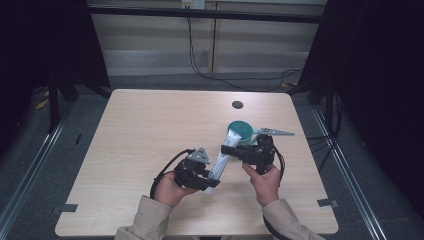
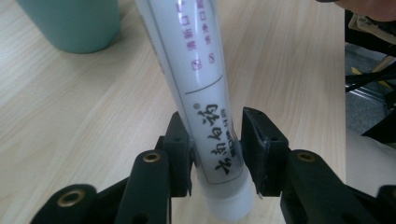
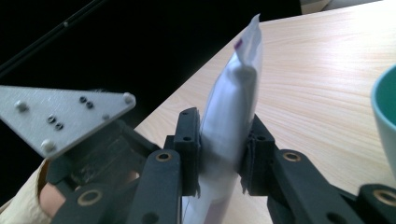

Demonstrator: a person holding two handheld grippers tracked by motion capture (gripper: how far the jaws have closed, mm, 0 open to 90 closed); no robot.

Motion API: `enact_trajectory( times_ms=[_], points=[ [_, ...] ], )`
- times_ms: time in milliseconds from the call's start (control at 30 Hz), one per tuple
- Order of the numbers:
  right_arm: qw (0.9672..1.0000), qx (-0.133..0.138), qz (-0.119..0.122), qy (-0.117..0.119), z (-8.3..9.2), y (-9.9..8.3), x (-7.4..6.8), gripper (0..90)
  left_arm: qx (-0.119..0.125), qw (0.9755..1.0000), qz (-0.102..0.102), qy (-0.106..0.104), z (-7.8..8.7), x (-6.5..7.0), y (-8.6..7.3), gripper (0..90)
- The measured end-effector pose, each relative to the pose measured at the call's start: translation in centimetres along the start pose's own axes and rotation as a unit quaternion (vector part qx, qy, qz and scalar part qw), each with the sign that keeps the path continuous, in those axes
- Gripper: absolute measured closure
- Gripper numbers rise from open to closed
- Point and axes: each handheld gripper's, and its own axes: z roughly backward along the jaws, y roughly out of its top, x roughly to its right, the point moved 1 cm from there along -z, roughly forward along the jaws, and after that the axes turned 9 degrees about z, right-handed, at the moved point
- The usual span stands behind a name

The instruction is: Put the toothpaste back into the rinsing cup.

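Observation:
A white toothpaste tube [image 1: 220, 162] with dark lettering lies slanted between both hands, near the front of the table. My right gripper [image 1: 231, 150] is shut on its flat crimped end [image 3: 231, 107], both pads pressing the sides. My left gripper [image 1: 212, 177] stands around the cap end [image 2: 205, 93]. Its jaws are slightly apart: one pad touches the tube and the other stands just off it. A teal cup [image 1: 241, 131] stands upright right behind the tube's crimped end.
The wooden table [image 1: 150, 130] has a small black round hole [image 1: 237, 104] at the back. The teal cup [image 2: 74, 23] is close to the tube; its rim [image 3: 385, 116] shows at the right. Dark floor and cables surround the table.

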Motion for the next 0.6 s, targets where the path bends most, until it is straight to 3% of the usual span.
enact_trajectory(
  times_ms=[200, 433, 600],
  points=[
    [0.9997, 0.004, 0.006, -0.023, 0.0, 0.3, -0.1, 74.2, 0.0, 1.0, -0.001, -0.007, -1.1, 0.5, 0.4, 60.5],
    [0.9996, -0.002, 0.013, -0.024, -0.2, 0.6, -0.1, 75.5, 0.005, 0.9999, -0.001, -0.012, -1.3, 0.2, 0.4, 58.8],
    [0.9988, -0.005, 0.036, -0.034, 0.5, 1.2, -0.2, 76.3, 0.013, 0.9999, -0.002, 0.01, -0.6, -0.3, -0.2, 39.2]
  ],
)
